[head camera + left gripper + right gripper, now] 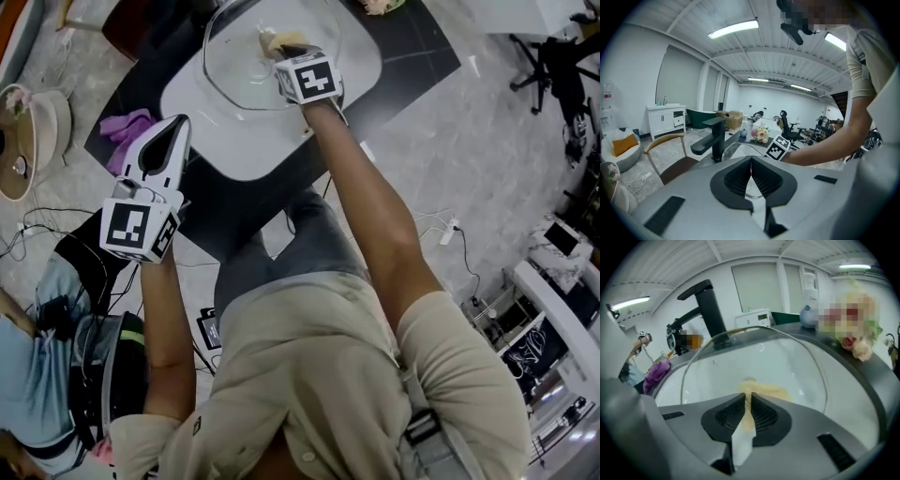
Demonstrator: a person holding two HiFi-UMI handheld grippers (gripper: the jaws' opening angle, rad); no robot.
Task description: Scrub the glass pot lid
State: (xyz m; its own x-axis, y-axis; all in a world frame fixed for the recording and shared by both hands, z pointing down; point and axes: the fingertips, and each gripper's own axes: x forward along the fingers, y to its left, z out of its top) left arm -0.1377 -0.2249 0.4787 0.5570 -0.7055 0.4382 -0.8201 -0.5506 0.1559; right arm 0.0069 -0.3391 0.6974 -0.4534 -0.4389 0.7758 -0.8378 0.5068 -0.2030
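The glass lid [246, 70] lies in the sink [234, 145]: stiff, probably slick, breakable, best steadied at its rim. Right tongs [747, 404] clamp a soft sponge [764, 391] against it; left tongs [751, 176], closed on nothing, hang near left.

1. a dark countertop [412, 56] carries a white sink [234, 155].
2. a glass pot lid [234, 66] lies in the sink and covers most of the bowl.
3. a purple cloth [127, 131] lies on the countertop just beside the sink's left edge.
4. a black faucet [710, 310] stands at the sink's rim.
5. flowers [761, 134] and a bottle [809, 310] stand on the countertop beyond the sink.
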